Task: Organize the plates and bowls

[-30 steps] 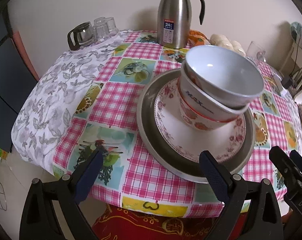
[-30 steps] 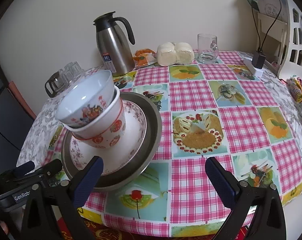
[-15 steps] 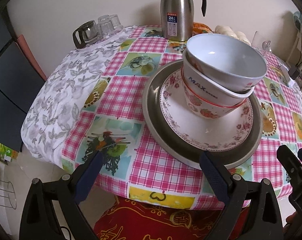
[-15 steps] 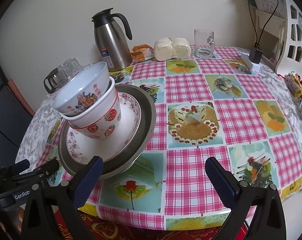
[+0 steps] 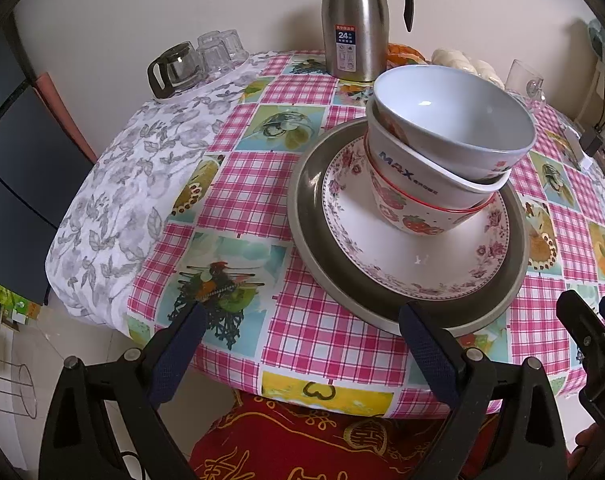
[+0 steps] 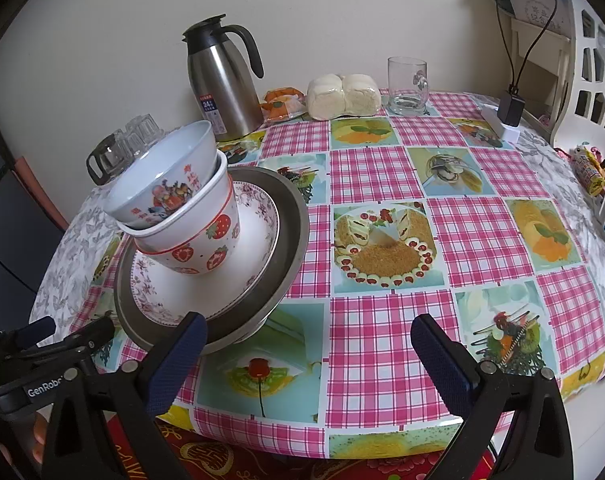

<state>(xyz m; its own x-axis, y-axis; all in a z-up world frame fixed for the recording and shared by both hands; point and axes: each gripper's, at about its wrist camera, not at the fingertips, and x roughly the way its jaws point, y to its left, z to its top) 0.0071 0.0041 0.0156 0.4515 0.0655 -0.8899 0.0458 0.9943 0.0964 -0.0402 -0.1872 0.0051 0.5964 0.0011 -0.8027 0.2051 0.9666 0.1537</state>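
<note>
On the tabletop (image 6: 382,336), near its front-left edge, stands one stack of crockery. At the bottom is a grey metal plate (image 5: 306,216) (image 6: 290,240), and inside it lies a white plate with a floral rim (image 5: 382,256) (image 6: 258,252). On that plate sits a strawberry-patterned bowl (image 5: 406,216) (image 6: 206,248), tilted, with a white bowl marked MAX (image 5: 414,176) (image 6: 206,208) nested in it and a pale blue bowl with a painted figure (image 5: 450,120) (image 6: 162,184) nested on top, also leaning. In the right wrist view the whole stack tips toward the left edge of the tabletop.

The left gripper (image 5: 302,344) hangs off the front edge of the tabletop, its jaws spread wide and holding nothing; its right blue-padded finger appears in front of the near rim of the metal plate, though whether it touches cannot be told. The right gripper (image 6: 308,352) also hangs at the front edge, jaws wide apart and empty, its left finger in front of the metal plate's near rim.

Toward the back edge stands a steel thermos jug (image 5: 356,24) (image 6: 222,84). At the back-left corner are a glass pot and upturned glasses (image 5: 198,60) (image 6: 122,144). Along the back edge, right of the jug, lie an orange packet (image 6: 282,104), wrapped buns (image 6: 342,96) and a glass mug (image 6: 408,86). A pink checked cloth with food pictures covers the tabletop, over a grey leaf-print cloth (image 5: 114,200) at the left.
</note>
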